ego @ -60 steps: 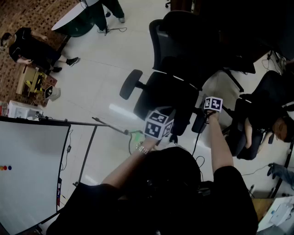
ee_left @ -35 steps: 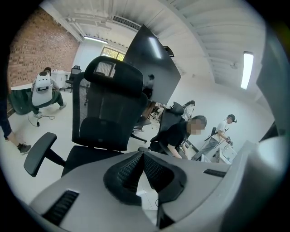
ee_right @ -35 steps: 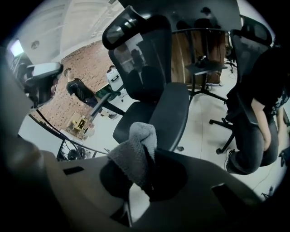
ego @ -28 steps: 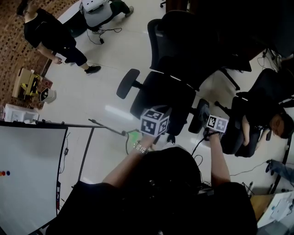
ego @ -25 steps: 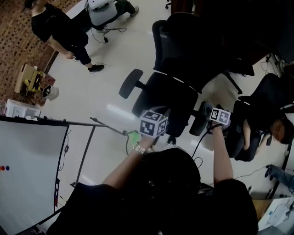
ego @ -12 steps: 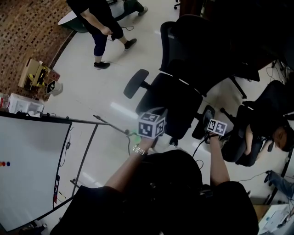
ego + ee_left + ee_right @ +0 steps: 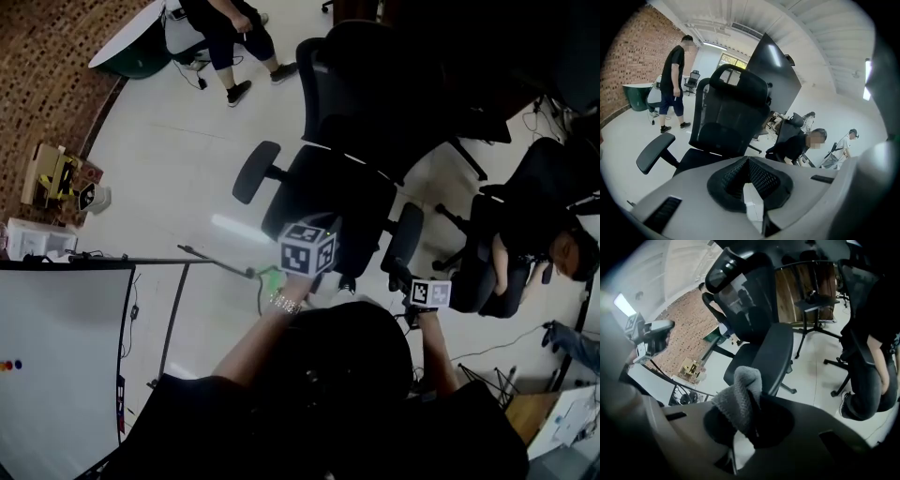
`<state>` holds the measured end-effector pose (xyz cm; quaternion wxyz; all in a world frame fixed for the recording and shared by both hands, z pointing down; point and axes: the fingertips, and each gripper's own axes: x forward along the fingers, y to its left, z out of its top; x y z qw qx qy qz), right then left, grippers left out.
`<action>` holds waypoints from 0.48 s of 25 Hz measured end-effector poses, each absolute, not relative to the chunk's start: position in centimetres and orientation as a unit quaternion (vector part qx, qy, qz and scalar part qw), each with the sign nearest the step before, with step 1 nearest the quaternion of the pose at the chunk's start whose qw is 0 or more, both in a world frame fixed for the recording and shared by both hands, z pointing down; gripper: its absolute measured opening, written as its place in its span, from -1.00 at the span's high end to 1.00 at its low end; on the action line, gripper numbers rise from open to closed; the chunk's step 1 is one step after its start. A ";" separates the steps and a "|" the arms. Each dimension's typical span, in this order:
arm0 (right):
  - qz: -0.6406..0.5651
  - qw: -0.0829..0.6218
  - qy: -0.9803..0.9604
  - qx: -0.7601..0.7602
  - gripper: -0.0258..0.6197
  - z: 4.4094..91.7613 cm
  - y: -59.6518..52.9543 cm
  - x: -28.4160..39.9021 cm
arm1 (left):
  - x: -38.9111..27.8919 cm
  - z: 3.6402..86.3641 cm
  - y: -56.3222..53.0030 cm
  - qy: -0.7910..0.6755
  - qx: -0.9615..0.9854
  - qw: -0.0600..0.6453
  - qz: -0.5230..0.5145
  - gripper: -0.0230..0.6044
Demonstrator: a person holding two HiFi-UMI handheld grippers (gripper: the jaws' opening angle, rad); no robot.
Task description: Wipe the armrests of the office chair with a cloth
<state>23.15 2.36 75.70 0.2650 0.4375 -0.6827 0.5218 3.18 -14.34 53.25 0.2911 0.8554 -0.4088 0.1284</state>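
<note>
Cloth [image 7: 737, 392] sits clamped in right gripper [image 7: 747, 416] jaws, seemingly clear of armrest [image 7: 776, 355].

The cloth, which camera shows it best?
The right gripper view: the grey cloth sits close up, clamped in the right gripper. The head view doesn't show it clearly; the left gripper view lacks it.

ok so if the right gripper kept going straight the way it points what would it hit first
Most likely the black padded armrest of the office chair, which lies just past the grey cloth pinched in the right gripper. Depth is hard to judge.
</note>
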 end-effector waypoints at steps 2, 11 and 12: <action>0.504 0.226 -0.692 0.465 0.80 74.2 -1.2 25.1 | 3.0 53.2 -14.2 -0.411 0.854 0.291 0.129 0.98; 0.497 0.216 -0.651 0.531 0.80 76.7 -19.4 31.3 | -0.5 53.9 -13.2 -0.449 0.832 0.292 0.146 0.98; 0.507 0.221 -0.640 0.533 0.80 77.7 -19.7 31.8 | -1.0 53.9 -13.1 -0.455 0.828 0.294 0.146 0.98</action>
